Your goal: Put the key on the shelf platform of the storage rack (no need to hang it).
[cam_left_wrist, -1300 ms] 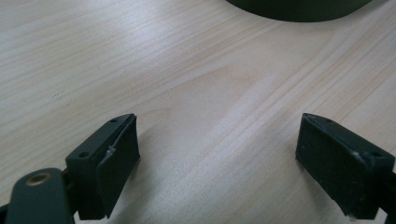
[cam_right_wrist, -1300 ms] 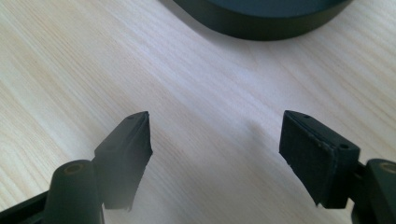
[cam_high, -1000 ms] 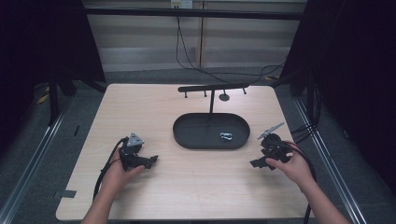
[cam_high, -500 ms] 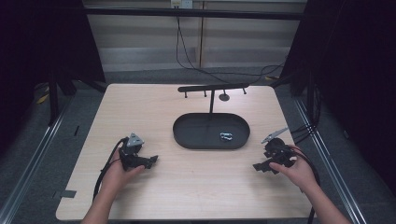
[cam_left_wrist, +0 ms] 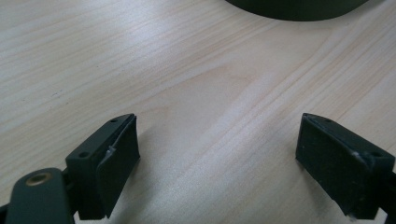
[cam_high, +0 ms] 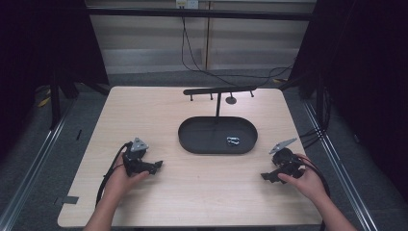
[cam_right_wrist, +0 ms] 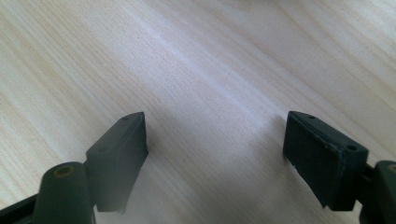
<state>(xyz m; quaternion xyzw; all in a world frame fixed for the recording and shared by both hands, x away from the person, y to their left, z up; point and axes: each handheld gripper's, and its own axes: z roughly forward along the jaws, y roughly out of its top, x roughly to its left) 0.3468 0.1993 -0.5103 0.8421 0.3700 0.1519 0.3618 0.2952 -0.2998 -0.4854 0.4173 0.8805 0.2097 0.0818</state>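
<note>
Partly cut off, tray; item inside unclear. Left gripper and right gripper, jaws spread, near table front edge.

pale wood table, black oval tray, small metal clip

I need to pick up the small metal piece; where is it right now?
In the high view, the small metal piece lies inside the dark oval tray, right of its centre, just in front of the stand.
</note>
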